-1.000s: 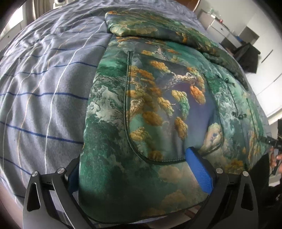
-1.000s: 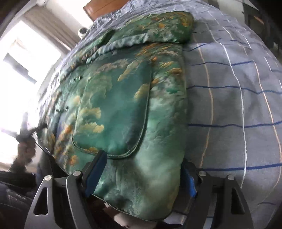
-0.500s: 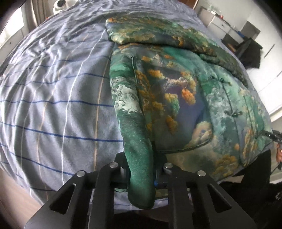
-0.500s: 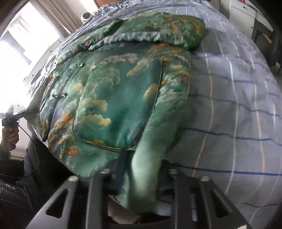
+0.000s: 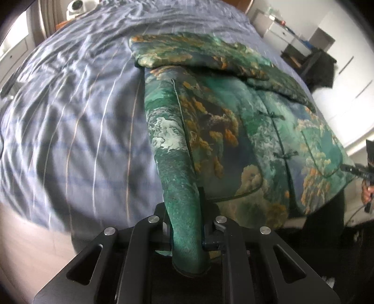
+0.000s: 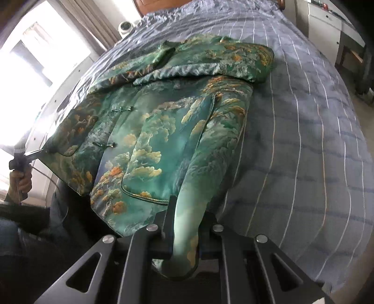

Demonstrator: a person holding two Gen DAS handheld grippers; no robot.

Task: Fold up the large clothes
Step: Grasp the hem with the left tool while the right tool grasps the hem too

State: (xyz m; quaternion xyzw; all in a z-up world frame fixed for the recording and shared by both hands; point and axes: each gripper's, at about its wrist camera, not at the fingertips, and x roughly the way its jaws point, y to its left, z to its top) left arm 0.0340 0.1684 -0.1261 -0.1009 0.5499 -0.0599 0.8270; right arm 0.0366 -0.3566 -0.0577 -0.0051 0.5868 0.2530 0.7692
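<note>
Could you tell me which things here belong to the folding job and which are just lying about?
In the job:
jacket, folded sleeves on top
left gripper, shut on its hem
right gripper, shut on its hem
bed under it

Lying about:
white camera
dresser
dark chair
curtain

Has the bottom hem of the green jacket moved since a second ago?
Yes. The jacket hem, flat earlier, is now bunched in both grippers and lifted off the striped bedsheet.

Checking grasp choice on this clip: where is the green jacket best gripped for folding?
At the two bottom hem corners, from the bed's near edge. The jacket lies flat, sleeves folded across, hem nearest. The left gripper and right gripper each pinch a corner.
</note>
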